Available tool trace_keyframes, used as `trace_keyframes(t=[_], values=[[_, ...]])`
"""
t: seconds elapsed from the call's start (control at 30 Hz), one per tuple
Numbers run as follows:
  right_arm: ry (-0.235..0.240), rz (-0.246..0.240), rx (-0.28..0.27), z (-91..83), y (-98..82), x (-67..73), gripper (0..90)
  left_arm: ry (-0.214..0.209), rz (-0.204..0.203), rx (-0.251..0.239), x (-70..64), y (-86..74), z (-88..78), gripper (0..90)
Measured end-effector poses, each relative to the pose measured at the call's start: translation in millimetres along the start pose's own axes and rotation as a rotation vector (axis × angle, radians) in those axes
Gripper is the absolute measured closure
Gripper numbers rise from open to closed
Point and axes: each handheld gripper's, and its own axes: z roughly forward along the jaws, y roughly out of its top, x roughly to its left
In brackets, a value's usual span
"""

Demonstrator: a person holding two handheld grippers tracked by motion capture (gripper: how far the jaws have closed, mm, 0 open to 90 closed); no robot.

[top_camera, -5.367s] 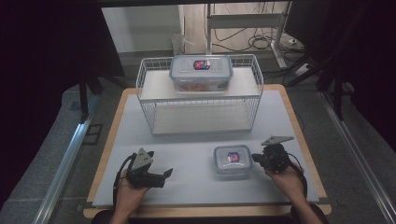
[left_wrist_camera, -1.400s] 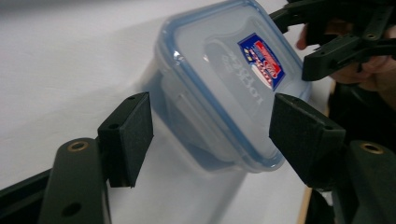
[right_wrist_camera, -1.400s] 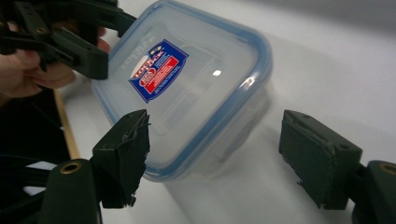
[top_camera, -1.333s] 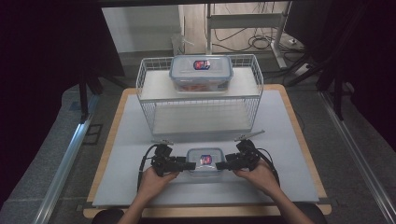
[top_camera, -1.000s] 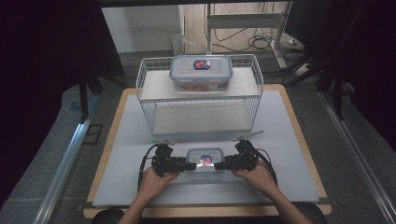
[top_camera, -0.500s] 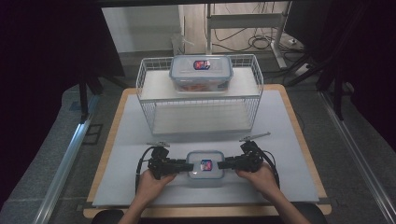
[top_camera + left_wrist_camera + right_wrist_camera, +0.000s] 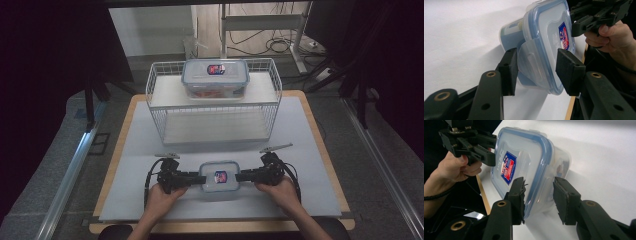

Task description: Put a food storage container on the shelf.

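A: How do the jaws of the left gripper (image 7: 536, 71) stand?

B: Parted, one pad on each side of the side latch flap of the small lidded container (image 7: 544, 47). In the left gripper view the flap sits in the gap and neither pad clearly presses on it.

A: And the right gripper (image 7: 539, 197)?

B: Much the same at the opposite end. Its jaws are apart and straddle the blue-edged rim of the lid, one pad over the top face near the red and blue label, the other out past the side wall. I see no firm clamp there either.

A: Where is the container itself?

B: In the high view the small lidded container (image 7: 219, 177) lies on the pale surface (image 7: 310, 130) near the front edge, directly between the left gripper (image 7: 192, 177) and the right gripper (image 7: 245, 175), each held by a hand coming in from below.

A: Anything farther out?

B: Behind it stands a white wire basket rack (image 7: 160, 100), and on its upper shelf rests a larger lidded container (image 7: 215, 77) with the same kind of label. Beyond the surface, cables lie on the floor.
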Motion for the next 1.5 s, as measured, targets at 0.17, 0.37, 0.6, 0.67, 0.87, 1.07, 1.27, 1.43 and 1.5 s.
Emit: trace_keyframes(t=[0.17,0.37,0.6,0.67,0.87,1.07,1.27,1.43,1.5], values=[[0.027,0.020,0.014,5.5,2.0,-5.6,52.5,-0.003,0.006,0.003,0.3,0.2,-0.1,53.4],[0.048,0.043,-0.002,5.4,2.3,-8.3,54.6,-0.004,0.004,0.006,0.7,0.6,-0.1,53.4],[0.063,0.069,-0.010,3.0,-0.9,-6.1,57.1,-0.018,-0.020,0.000,0.6,1.4,-1.1,55.4],[0.061,0.073,-0.016,2.8,-1.2,-5.7,57.2,-0.017,-0.020,0.001,0.4,1.6,-1.2,55.6],[0.058,0.088,-0.042,-0.5,-1.0,-4.6,57.8,-0.021,-0.030,-0.009,-1.1,3.7,-0.8,56.1],[0.067,0.100,-0.085,-9.1,2.3,-1.1,58.2,-0.019,0.000,-0.027,-9.5,13.8,-5.8,56.5],[0.065,0.055,-0.134,-21.4,18.4,12.8,58.3,-0.004,0.051,-0.058,-24.2,35.4,-21.4,56.7],[0.056,0.013,-0.158,-33.5,38.4,25.3,58.3,0.004,0.095,-0.079,-34.9,56.8,-33.6,56.8],[0.052,-0.006,-0.170,-38.7,47.0,30.4,58.2,0.004,0.107,-0.089,-39.3,67.3,-39.0,56.8]])
